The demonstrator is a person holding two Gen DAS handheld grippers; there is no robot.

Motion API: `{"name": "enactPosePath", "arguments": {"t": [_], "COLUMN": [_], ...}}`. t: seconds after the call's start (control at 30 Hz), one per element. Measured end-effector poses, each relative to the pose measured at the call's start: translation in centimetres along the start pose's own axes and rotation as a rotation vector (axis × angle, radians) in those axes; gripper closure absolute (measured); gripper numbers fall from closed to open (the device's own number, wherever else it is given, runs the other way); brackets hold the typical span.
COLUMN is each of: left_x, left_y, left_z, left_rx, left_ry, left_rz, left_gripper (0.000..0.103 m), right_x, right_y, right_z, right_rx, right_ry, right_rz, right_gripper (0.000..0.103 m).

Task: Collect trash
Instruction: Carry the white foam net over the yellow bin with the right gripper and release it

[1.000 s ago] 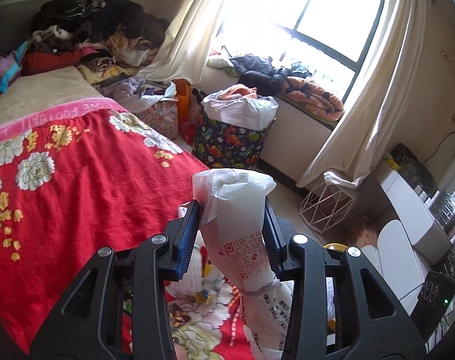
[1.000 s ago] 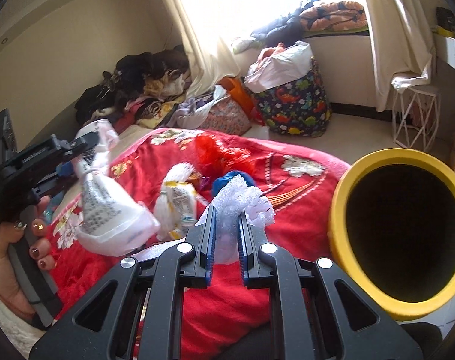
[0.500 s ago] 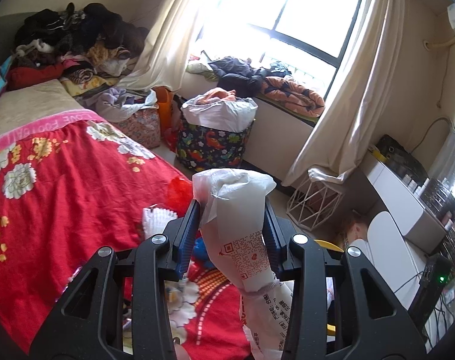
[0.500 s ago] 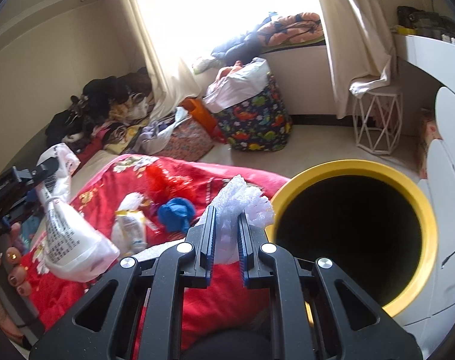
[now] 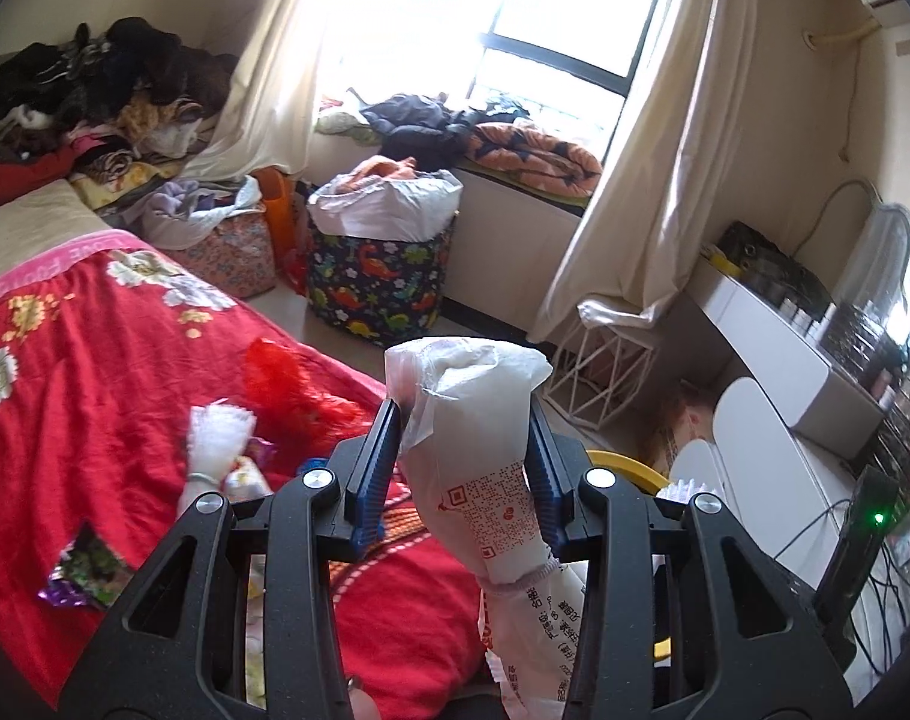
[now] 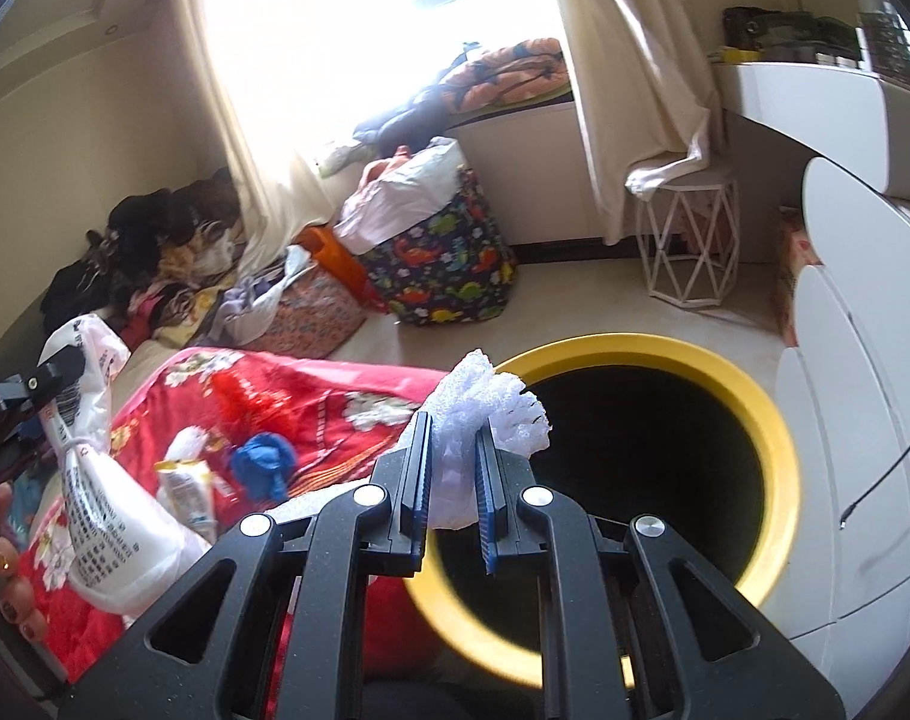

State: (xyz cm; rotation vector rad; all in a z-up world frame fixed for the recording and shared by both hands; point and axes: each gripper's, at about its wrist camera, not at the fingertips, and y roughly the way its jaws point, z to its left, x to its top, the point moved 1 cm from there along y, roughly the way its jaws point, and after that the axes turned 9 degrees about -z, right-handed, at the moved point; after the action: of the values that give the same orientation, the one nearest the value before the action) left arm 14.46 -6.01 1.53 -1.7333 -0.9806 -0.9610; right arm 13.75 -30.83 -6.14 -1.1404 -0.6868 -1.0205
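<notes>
Right gripper (image 6: 453, 468): jaws clamped on a white foam-net wad (image 6: 484, 414), which sticks out past the fingertips and sits over the near-left rim of the yellow bin (image 6: 778, 450).

Left gripper (image 5: 463, 450): jaws clamped on the neck of a white printed plastic bag (image 5: 472, 420); the bag's body hangs below the fingers.

On the red bedspread (image 6: 311, 396): blue crumpled scrap (image 6: 263, 462), snack wrapper (image 6: 188, 489), another foam-net piece (image 5: 218, 441), all well apart from both grippers.
</notes>
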Motion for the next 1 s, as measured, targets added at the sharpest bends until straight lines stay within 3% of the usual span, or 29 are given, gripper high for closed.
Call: {"name": "enactPosePath", "arguments": {"t": [0.33, 0.6, 1.0], "left_x": [-0.8, -1.6, -3.4], "left_y": [3.0, 5.4, 9.1], "left_z": [-3.6, -6.1, -9.3], "left_rx": [-0.045, -0.067, -0.083], "left_ry": [0.045, 0.07, 0.112], "left_rz": [0.026, 0.046, 0.089], "left_gripper": [0.07, 0.07, 0.069], "right_x": [0.4, 0.3, -0.7], "right_y": [-0.2, 0.0, 0.8], "right_z": [-4.5, -6.9, -10.1], "right_rx": [-0.122, -0.224, -0.28], "right_ry": [0.026, -0.025, -0.018], "right_rz": [-0.037, -0.067, -0.039], "right_gripper": [0.09, 0.09, 0.086]}}
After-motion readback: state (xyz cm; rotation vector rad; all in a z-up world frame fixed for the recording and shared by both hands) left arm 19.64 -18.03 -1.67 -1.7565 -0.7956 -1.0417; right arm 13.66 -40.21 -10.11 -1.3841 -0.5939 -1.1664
